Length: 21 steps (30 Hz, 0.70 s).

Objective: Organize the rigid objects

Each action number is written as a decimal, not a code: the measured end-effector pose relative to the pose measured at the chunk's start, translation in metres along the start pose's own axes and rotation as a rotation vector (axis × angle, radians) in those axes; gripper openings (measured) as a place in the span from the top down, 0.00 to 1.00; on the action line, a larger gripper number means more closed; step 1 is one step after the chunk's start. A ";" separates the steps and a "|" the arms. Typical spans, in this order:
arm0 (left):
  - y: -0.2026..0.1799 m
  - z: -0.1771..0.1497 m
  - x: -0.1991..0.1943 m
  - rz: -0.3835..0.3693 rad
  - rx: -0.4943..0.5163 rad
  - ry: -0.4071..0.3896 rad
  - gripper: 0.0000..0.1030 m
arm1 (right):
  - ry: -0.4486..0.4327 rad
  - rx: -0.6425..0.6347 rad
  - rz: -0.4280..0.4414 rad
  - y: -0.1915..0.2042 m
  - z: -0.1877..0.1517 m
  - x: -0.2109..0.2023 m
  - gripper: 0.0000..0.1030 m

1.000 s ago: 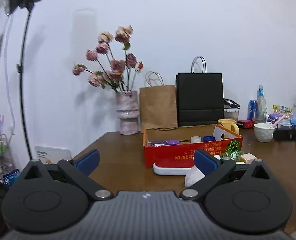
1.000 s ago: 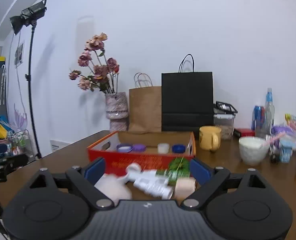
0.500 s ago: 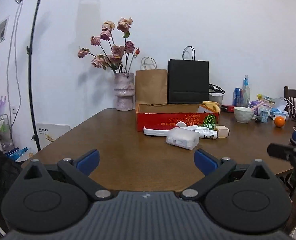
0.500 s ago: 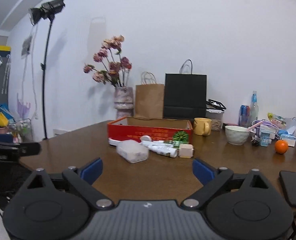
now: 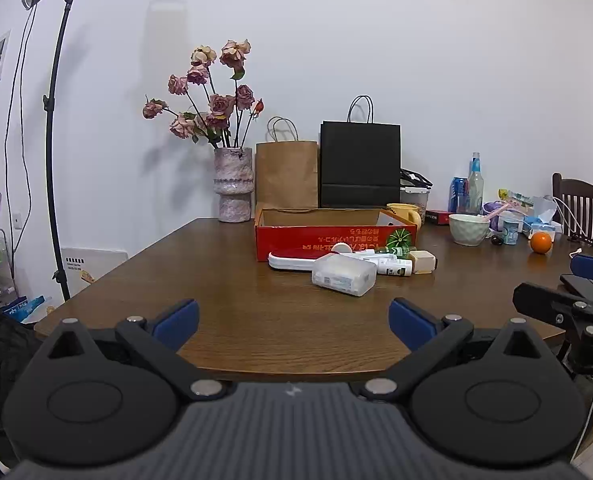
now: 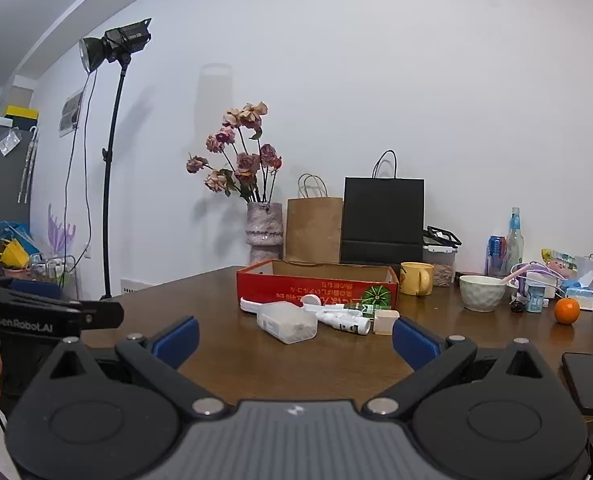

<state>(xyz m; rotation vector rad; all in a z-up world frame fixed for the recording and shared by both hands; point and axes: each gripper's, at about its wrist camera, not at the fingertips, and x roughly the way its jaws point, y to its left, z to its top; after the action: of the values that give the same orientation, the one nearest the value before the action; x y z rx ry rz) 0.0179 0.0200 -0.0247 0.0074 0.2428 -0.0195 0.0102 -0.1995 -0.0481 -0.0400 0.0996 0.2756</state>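
1. A clear plastic container (image 5: 344, 275) lies on its side on the brown worktop (image 5: 232, 312), in front of the red cardboard box (image 5: 328, 236).
2. Just behind the container, between it and the box, lie a long white tool with a red strip (image 5: 292, 262), a white bottle (image 5: 394, 267) on its side and a small cream block (image 5: 422, 261), clustered close together.
3. The box is open at the top; its contents cannot be seen from this low angle.
4. Both tongs hover at the near edge of the worktop, well apart from the cluster. The left tongs (image 5: 294, 320) stand wide with nothing between the blue pads.
5. The right tongs (image 6: 296, 338) also stand wide and empty.
6. Farther off are a yellow mug (image 6: 416, 278), a white bowl (image 6: 482, 292), an orange (image 6: 566, 311), a vase of dried roses (image 5: 232, 190) and two paper bags (image 5: 328, 168) against the wall.
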 end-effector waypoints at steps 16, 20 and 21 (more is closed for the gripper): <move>0.003 -0.005 0.025 0.024 0.039 0.039 0.00 | 0.037 -0.057 -0.108 -0.019 -0.015 0.027 0.00; 0.001 -0.002 0.043 0.026 0.029 0.067 0.00 | 0.061 -0.030 -0.143 -0.035 -0.019 0.045 0.00; 0.000 -0.001 0.047 0.026 0.028 0.072 0.00 | 0.063 -0.024 -0.150 -0.039 -0.019 0.050 0.00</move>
<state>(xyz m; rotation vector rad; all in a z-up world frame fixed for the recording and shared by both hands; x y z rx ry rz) 0.0634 0.0187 -0.0375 0.0394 0.3147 0.0029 0.0664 -0.2244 -0.0715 -0.0795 0.1553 0.1256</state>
